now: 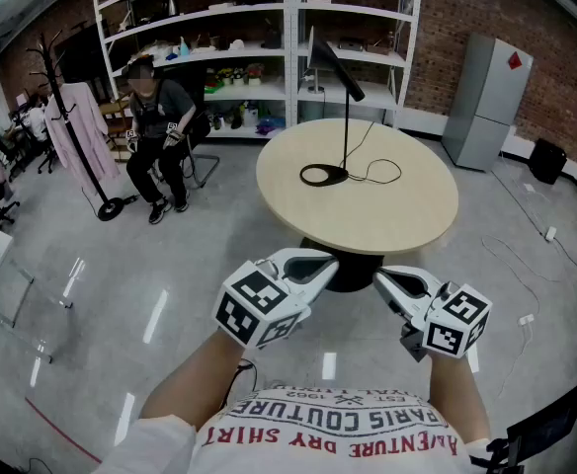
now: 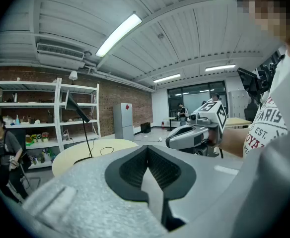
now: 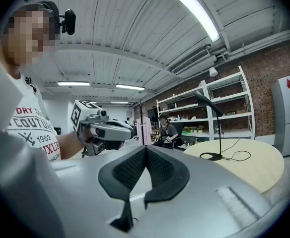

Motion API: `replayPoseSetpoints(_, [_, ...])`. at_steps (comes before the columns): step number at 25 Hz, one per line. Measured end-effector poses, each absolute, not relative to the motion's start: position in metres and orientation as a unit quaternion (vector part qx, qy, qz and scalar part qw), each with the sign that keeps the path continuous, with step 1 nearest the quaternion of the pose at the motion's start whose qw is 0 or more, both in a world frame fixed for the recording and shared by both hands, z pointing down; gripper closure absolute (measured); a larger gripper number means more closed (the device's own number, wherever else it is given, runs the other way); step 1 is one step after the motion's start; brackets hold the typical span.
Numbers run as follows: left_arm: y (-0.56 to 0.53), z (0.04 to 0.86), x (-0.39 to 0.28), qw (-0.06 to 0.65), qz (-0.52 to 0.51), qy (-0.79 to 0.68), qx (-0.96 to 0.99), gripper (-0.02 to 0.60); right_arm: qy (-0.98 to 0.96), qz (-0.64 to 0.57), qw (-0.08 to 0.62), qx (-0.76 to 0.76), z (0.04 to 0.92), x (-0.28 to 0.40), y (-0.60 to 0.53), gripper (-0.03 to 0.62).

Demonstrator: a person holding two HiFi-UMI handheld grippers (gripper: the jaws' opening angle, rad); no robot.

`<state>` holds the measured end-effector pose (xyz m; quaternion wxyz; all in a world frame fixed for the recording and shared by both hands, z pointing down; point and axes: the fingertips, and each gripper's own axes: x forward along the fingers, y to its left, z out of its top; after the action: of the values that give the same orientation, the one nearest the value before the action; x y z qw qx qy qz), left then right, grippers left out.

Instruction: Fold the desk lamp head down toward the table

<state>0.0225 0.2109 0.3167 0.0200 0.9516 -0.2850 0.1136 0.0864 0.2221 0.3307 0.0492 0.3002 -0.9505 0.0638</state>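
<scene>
A black desk lamp (image 1: 345, 126) stands upright on the round beige table (image 1: 397, 215), with a ring base (image 1: 323, 175) and its slim head (image 1: 336, 67) angled up and to the left. Its cord (image 1: 382, 173) curls beside the base. Both grippers hang close to my body, well short of the table, and their tips point toward each other. My left gripper (image 1: 330, 263) is shut and holds nothing, and so is my right gripper (image 1: 379, 278). The left gripper view shows its shut jaws (image 2: 147, 148) with the lamp (image 2: 77, 106) far off. In the right gripper view, the lamp (image 3: 210, 104) stands beyond the shut jaws (image 3: 146, 148).
A person (image 1: 160, 117) sits on a chair left of the table, next to a coat rack (image 1: 71, 117). White shelving (image 1: 259, 28) lines the brick back wall. A grey cabinet (image 1: 486, 97) stands at the right. Cables (image 1: 526, 265) trail over the glossy floor.
</scene>
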Motion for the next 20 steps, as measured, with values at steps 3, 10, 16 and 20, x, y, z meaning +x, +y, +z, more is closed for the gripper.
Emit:
replayPoseSetpoints(3, [0.212, 0.316, 0.029, 0.025, 0.109, -0.279, 0.954, 0.578, -0.95, 0.061, 0.056, 0.302, 0.337, 0.091, 0.222, 0.592])
replayPoseSetpoints(10, [0.214, 0.328, 0.044, 0.03, 0.115, -0.267, 0.956, 0.579, -0.946, 0.067, 0.056, 0.313, 0.348, 0.106, 0.226, 0.592])
replayPoseSetpoints(16, [0.211, 0.336, 0.057, 0.029, 0.131, -0.253, 0.958, 0.578, -0.943, 0.059, 0.057, 0.322, 0.345, 0.115, 0.225, 0.592])
replayPoseSetpoints(20, [0.211, 0.328, 0.058, 0.025, 0.118, -0.254, 0.96, 0.579, -0.942, 0.059, 0.05, 0.326, 0.345, 0.119, 0.226, 0.592])
